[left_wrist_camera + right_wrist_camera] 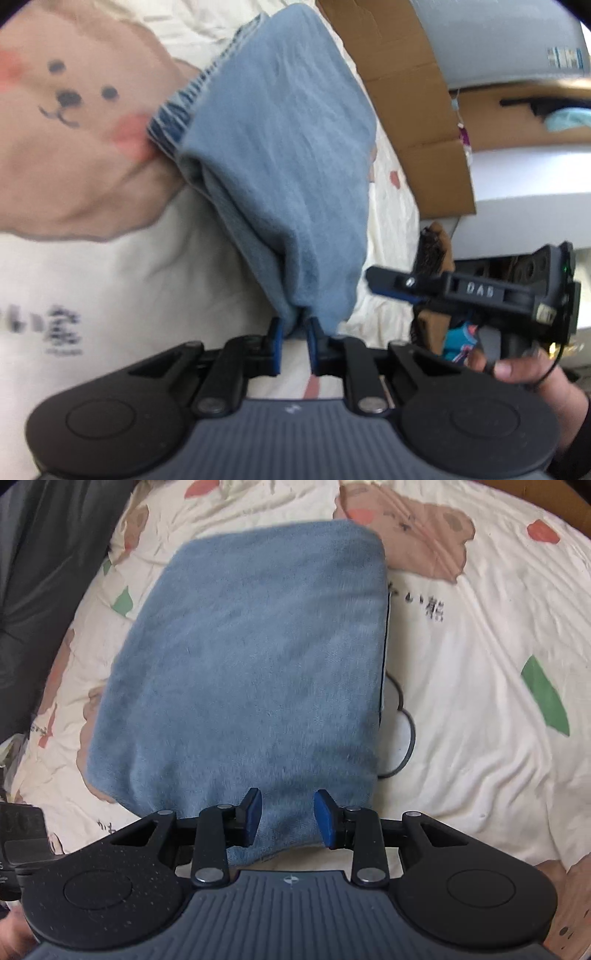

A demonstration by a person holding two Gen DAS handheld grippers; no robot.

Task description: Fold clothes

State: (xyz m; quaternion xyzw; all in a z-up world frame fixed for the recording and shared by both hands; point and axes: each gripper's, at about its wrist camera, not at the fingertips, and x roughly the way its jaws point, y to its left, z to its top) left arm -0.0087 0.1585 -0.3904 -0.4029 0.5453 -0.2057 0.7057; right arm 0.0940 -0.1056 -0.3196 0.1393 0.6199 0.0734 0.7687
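Both grippers are pinching the jeans [280,155] on the bedsheet [110,295]: left gripper [295,332] clamping a corner, right gripper [288,819] gripping a thicker folded edge.

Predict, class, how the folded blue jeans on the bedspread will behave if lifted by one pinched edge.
The blue jeans will probably flop: the cloth already drapes and creases from where the left gripper pinches it. The fold would likely fall open, since its layers lie loose at the hem. They seem fairly heavy for cloth, thick and bulky between the right gripper jaws.
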